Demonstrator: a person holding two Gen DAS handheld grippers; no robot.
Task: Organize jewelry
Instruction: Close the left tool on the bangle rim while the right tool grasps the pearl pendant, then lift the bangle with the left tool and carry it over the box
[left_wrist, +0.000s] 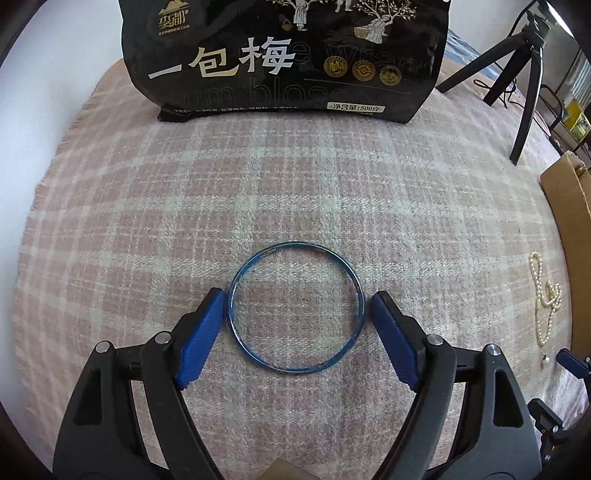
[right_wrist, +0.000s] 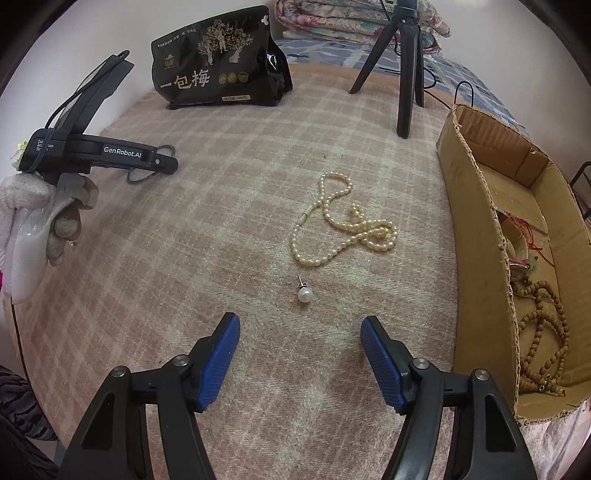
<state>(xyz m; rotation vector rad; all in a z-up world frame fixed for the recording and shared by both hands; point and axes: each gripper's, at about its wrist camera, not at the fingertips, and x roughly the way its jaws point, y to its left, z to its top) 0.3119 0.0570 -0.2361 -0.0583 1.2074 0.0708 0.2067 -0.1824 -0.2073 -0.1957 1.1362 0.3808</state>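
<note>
Surface: a bed with a pink checked blanket (right_wrist: 192, 280); all the jewelry lies on it.
Left hand-held gripper (left_wrist: 297, 306): its jaws stand apart on both sides of the blue bangle (left_wrist: 297, 309). The left pad is just beside the rim, maybe touching; the right pad is a little apart. I judge it is not clamped.
Blue bangle: it lies flat on the blanket, in front of the black snack bag (left_wrist: 284, 59). It looks thin, stiff and light, with a smooth rim that may slip. I think the best hold is across the widest part, or on one side of the rim.
Right hand-held gripper (right_wrist: 300, 332): jaws apart and empty, above the blanket.
Pearl earring (right_wrist: 305, 294): near the right fingertips, between them and the necklace. It is tiny and round, easy to roll; the short pin gives a small hold.
Pearl necklace (right_wrist: 343, 225): a loose, soft heap near the cardboard box (right_wrist: 476, 236). It will hang and swing when lifted; take it where the strands cross.
Cardboard box: already holding wooden beads (right_wrist: 543, 332); probably the place for the rest.
</note>
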